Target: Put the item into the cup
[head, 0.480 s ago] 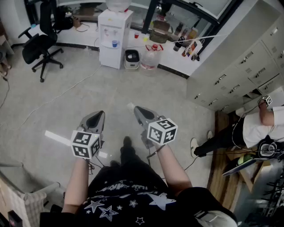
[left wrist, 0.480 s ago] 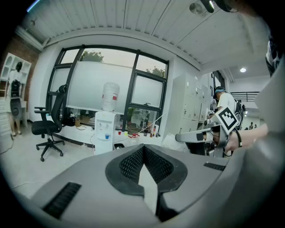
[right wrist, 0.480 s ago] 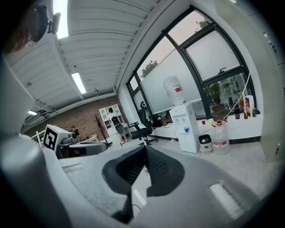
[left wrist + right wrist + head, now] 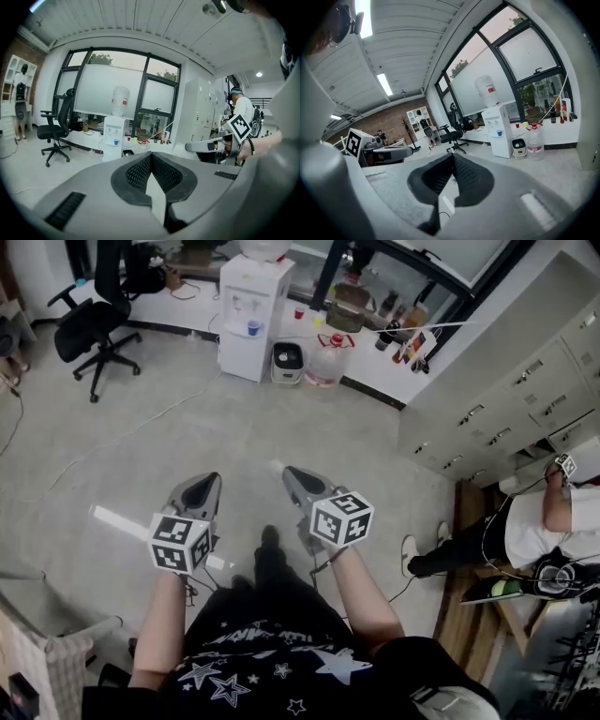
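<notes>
No cup or item for the task lies near the grippers. In the head view both grippers are held out over a bare grey floor, side by side at waist height. My left gripper (image 4: 210, 478) is shut with nothing between its jaws, and its ribbed pads (image 4: 140, 169) meet at the tips. My right gripper (image 4: 289, 471) is also shut and empty, its pads (image 4: 461, 176) pressed together. Each gripper shows in the other's view: the right gripper (image 4: 193, 147) to the right, the left gripper (image 4: 404, 150) to the left. Small cups far off on the window ledge are too small to identify.
A white water dispenser (image 4: 248, 313) stands at the far wall, with a small bin (image 4: 286, 359) and a water jug (image 4: 325, 360) beside it. A black office chair (image 4: 89, 329) is far left. Grey cabinets (image 4: 497, 418) line the right. A seated person (image 4: 539, 521) is at right.
The head view has shifted slightly, so the room sits a little lower and to the right. Both grippers stay shut in the same pose.
</notes>
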